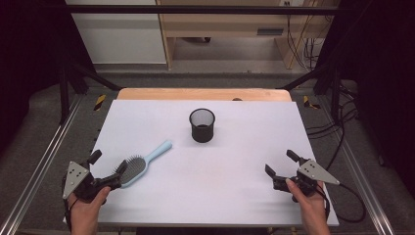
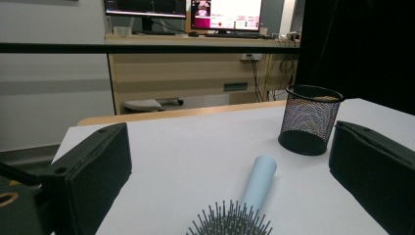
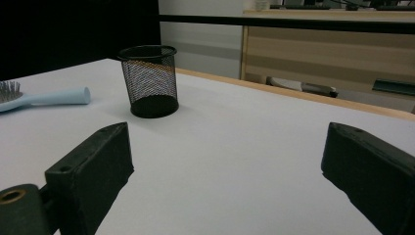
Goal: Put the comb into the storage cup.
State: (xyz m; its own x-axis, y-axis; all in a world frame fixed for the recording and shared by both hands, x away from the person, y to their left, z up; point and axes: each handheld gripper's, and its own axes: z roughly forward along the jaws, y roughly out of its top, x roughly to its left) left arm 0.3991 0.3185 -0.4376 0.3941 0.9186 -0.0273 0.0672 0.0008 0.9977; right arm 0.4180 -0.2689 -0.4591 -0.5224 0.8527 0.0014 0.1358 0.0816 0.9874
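The hairbrush (image 1: 142, 164), pale blue with dark bristles facing up, lay flat at the table's front left, handle angled toward the black mesh cup (image 1: 202, 125).

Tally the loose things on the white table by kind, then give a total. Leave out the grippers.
Light blue plastic hairbrush with dark bristles: 1
Black wire-mesh cup: 1
Total: 2
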